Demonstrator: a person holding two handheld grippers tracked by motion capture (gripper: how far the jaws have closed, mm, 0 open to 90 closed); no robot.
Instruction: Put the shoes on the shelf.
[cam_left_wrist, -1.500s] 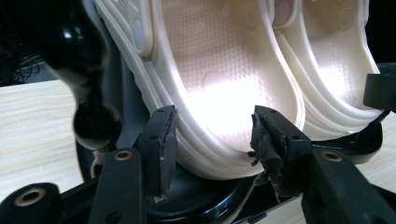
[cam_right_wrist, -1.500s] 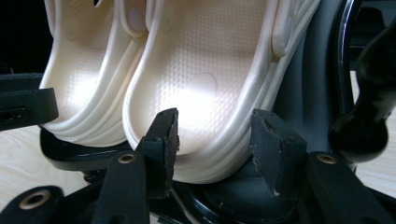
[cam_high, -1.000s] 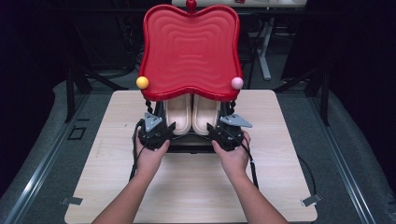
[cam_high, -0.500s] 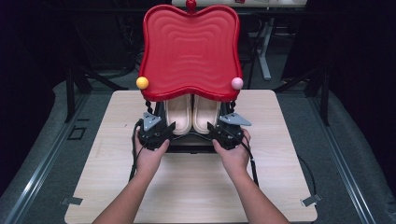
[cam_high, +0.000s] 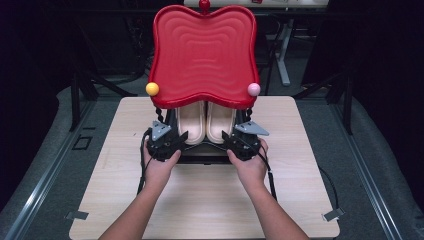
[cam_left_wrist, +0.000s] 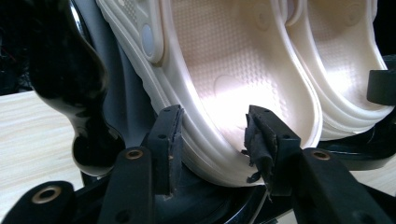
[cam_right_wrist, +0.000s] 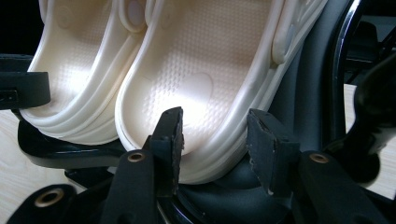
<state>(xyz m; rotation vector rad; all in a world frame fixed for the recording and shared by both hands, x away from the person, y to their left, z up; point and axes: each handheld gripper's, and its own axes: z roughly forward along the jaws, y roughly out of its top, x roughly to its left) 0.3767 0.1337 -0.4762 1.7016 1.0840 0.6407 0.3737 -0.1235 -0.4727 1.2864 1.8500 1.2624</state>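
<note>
Step in hand: you are set to lift the pair of cream clogs out of the black stand, one shoe to each gripper.
Left clog (cam_high: 191, 123): it stands on its heel in the stand, sole leaning back, just beside its partner and under the red tray.
Right clog (cam_high: 221, 122): same pose, touching or nearly touching the left one.
Left gripper (cam_high: 176, 141): your jaws straddle the heel rim of the left clog (cam_left_wrist: 233, 79); they have just been opening a little, and I cannot tell whether the pads press on the rim.
Right gripper (cam_high: 231, 141): jaws fairly wide around the heel of the right clog (cam_right_wrist: 205, 70); contact with the pads is unclear here too.
Next move: close both sets of jaws firmly on the heel rims, then draw the shoes toward you, clear of the red tray (cam_high: 204, 52) overhead.
Stand (cam_left_wrist: 65, 70): glossy black frame with yellow and pink knobs at the tray corners.
Surface: a light wooden table (cam_high: 210, 200), bare in front of your hands.
Room: dark, with table legs and floor rails around.
</note>
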